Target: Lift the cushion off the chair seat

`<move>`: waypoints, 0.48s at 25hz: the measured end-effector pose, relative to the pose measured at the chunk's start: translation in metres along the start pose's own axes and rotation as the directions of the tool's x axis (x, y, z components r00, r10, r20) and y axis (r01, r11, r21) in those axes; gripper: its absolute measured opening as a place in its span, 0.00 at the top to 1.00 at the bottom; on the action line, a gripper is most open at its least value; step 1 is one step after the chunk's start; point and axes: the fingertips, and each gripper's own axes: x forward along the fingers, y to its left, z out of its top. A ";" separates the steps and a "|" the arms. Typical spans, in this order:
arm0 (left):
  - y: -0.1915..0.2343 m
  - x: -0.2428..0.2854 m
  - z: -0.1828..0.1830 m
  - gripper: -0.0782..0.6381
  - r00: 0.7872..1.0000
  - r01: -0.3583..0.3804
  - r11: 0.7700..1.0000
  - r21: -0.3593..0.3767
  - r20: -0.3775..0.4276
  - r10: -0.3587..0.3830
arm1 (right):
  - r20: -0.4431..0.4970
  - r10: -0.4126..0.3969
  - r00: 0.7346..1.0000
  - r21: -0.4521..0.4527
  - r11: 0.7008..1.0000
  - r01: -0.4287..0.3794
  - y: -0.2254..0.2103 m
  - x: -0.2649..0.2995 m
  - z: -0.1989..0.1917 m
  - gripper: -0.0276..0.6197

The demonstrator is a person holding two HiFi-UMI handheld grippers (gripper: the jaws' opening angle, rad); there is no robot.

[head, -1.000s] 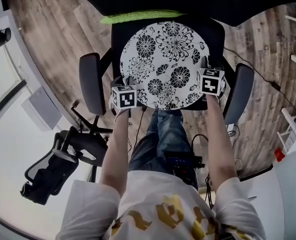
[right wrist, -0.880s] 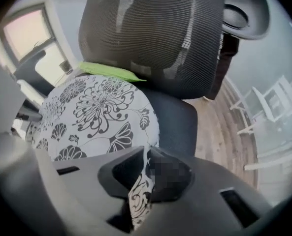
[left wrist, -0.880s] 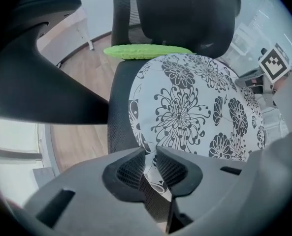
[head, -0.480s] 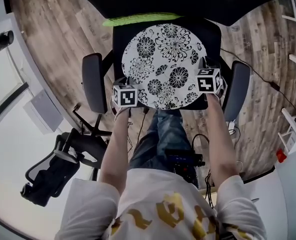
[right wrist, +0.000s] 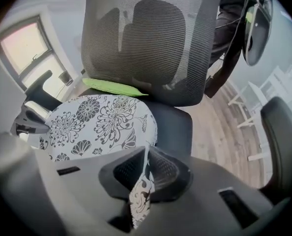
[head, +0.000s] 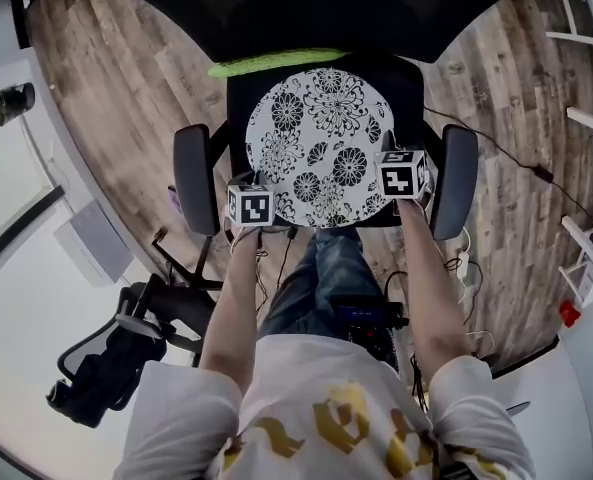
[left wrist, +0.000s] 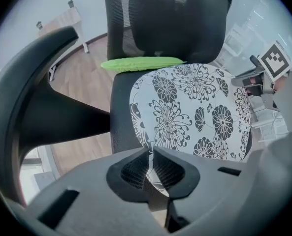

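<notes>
A: Status of the grips?

B: The left gripper (left wrist: 149, 163) was gaping a second ago. Now its jaws are closing on the near-left rim of the cushion (head: 316, 133), with the fabric pinched thin between the pads. The right gripper (right wrist: 145, 173) is clamped tight on the near-right rim, a fold of floral cloth hanging down through its jaws.

A: And the cushion itself?

B: Round, floral, lying over the black chair seat (head: 408, 78) between the armrests (head: 196, 178). Both grippers sit higher against it than a second ago (the camera has shifted too, so read this with care). The near edge looks drawn up toward the jaws; the far edge appears to rest by the green pad (head: 276, 63).

A: Meaning?

B: Two-sided hold secured, lift just begun. I judge the cushion not yet clear of the seat.
</notes>
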 end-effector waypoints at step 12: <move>-0.007 -0.020 0.001 0.85 0.998 0.052 0.998 -0.040 -0.020 -0.052 | -0.015 0.009 1.000 0.040 0.999 -0.008 0.000 -0.019 0.002 0.92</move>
